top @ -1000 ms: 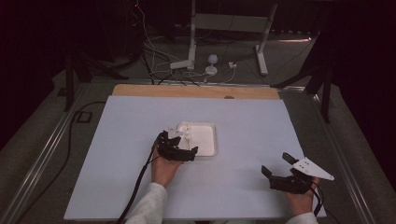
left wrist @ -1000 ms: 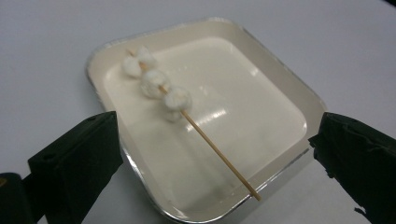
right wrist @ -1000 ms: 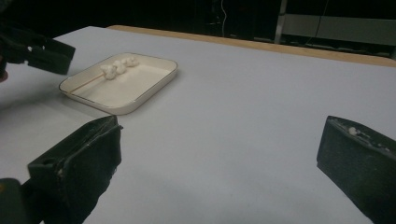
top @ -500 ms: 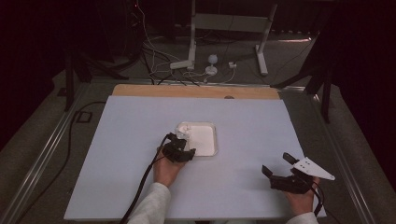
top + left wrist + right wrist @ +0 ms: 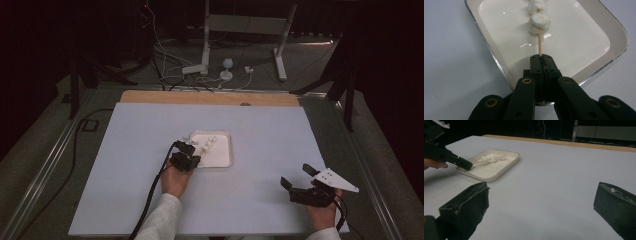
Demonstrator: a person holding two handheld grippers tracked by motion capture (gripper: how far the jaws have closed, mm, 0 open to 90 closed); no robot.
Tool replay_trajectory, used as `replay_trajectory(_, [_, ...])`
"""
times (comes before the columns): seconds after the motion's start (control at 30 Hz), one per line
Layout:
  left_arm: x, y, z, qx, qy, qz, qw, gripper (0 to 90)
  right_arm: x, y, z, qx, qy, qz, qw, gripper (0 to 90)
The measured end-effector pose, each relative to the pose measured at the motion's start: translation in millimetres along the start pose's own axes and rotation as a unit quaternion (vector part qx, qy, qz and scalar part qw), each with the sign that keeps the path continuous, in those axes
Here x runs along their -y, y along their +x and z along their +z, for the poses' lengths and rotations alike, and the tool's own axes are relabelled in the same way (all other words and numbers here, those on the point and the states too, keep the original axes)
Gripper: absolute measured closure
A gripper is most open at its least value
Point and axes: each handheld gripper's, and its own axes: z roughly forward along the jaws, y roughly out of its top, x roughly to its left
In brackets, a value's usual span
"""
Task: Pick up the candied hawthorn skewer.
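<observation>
Skewer (image 5: 540, 43) of white marshmallows (image 5: 539, 20) lying in shallow white tray (image 5: 616, 32) near middle of pale surface (image 5: 280, 135), bare wooden end pointing toward near-left corner of tray. Bare end pinched between tips of left gripper (image 5: 541, 59), jaws just closed tight on stick, pads meeting with thin wood caught between them. Two marshmallows visible in left gripper view, threaded one behind the other on stick, nearer one just beyond bare stretch of wood. Marshmallows resting on tray floor; whether stick itself touches floor cannot be told.

Seen from high view, left gripper (image 5: 186, 154) reaching over tray's near-left rim, left hand (image 5: 175, 180) behind it, black cable (image 5: 150, 205) trailing back along white sleeve (image 5: 160, 220) to surface's near edge.

Right gripper (image 5: 296, 180) well apart from tray, near right front corner of surface, jaws spread wide with nothing between them, grey three-cornered plate (image 5: 335, 180) on top. Seen from right gripper view, tray (image 5: 506, 166) and marshmallows (image 5: 490, 158) across bare surface, left gripper (image 5: 464, 164) at tray's rim.

Wooden strip (image 5: 210, 98) along far edge of surface; beyond, white stand legs (image 5: 205, 40) and loose cables (image 5: 170, 65) on dark floor.
</observation>
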Motion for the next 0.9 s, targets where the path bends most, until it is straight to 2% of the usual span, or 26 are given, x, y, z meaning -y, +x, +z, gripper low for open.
replay_trajectory(0.4, [0.1, 2.2, -16.2, 0.027, -0.034, -0.003, 0.9990, 90.0, 0.3, -0.1, 0.5, -0.001, 0.001, 0.001, 1.0000, 0.0])
replay_trajectory(0.5, [0.7, 3.7, -22.7, 0.028, -0.044, -0.004, 0.9986, 90.0, 0.3, -0.3, 0.5, -0.001, 0.001, 0.001, 1.0000, 0.0])
replay_trajectory(0.63, [2.9, 7.4, -31.4, 0.028, -0.055, -0.002, 0.9981, 90.0, 0.4, -0.5, 0.3, -0.001, 0.001, 0.002, 1.0000, 0.0])
replay_trajectory(0.9, [9.9, 17.6, -47.2, 0.042, -0.080, 0.003, 0.9959, 90.0, 0.5, 0.3, 1.3, -0.002, 0.003, 0.001, 1.0000, 0.0])
